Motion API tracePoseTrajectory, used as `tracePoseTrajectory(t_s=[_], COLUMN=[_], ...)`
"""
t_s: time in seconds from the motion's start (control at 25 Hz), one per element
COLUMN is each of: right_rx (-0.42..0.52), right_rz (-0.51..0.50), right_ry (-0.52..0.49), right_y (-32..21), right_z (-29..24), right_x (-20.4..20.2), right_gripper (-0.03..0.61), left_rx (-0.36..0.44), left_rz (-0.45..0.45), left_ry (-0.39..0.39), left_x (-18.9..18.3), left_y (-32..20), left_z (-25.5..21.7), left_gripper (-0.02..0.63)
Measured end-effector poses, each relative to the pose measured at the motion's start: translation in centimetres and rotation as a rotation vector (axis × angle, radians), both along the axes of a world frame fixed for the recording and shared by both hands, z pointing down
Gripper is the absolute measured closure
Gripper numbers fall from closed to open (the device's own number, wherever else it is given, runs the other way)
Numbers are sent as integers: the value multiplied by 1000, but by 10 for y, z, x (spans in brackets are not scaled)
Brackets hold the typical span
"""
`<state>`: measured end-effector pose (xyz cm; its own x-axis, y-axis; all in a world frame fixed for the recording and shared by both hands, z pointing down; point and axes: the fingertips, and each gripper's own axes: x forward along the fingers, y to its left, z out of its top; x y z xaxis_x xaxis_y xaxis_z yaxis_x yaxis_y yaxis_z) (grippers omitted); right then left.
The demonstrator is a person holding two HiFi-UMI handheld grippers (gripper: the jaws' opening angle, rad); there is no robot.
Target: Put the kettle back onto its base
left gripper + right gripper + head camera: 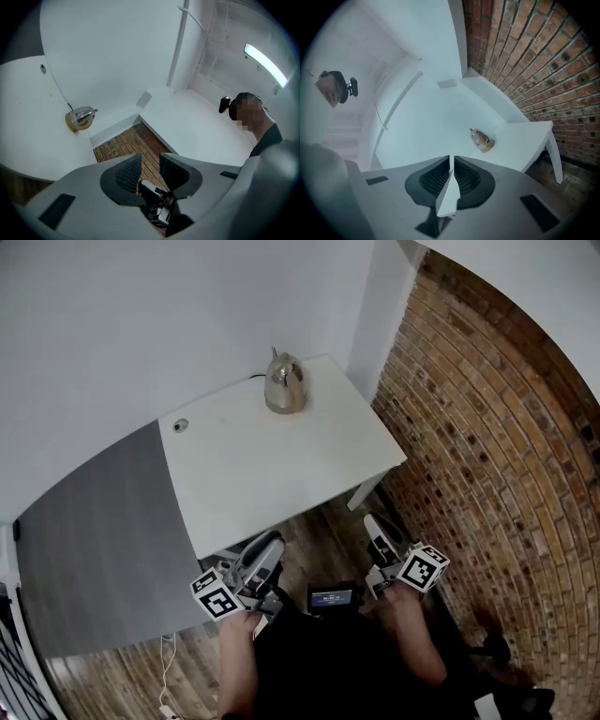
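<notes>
Presently, the kettle [284, 383], a polished metal dome with a pointed knob on top, stands upright at the far right corner of the smooth white counter [281, 474]. It appears to sit on a tan round base, though this is too small to confirm. Both tongs are held off the near edge, well apart from the kettle, with only bare counter top between. The left tongs [150, 161] have their ribbed dark pads parted and empty. The right tongs [450, 164] are closed to a thin slit, gripping nothing. A round cable hole [180, 426] lies at the counter's far left. A rough brick wall [487, 427] flanks the right, and a plank floor [309, 531] lies below.
</notes>
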<state>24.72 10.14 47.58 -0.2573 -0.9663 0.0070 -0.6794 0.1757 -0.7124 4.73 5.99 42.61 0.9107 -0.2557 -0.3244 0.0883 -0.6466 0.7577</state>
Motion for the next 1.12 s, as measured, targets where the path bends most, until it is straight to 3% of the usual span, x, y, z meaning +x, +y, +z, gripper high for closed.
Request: tracePoseTrajectory(t_s=[0.24, 0.68, 0.8, 1.12], right_rx=[4, 96, 110, 160], right_rz=[-1, -108, -115, -143], right_ry=[-68, -97, -105, -89], right_y=[49, 88, 95, 104], right_z=[10, 3, 2, -17], right_x=[30, 33, 39, 44], right_gripper=[546, 557, 559, 563], left_rx=[-4, 11, 7, 39], left_rz=[24, -1, 10, 47], left_ry=[-41, -138, -130, -97], left_x=[36, 58, 68, 87], left_y=[55, 108, 116, 121], left_z=[0, 9, 8, -8], left_gripper=[522, 535, 570, 586])
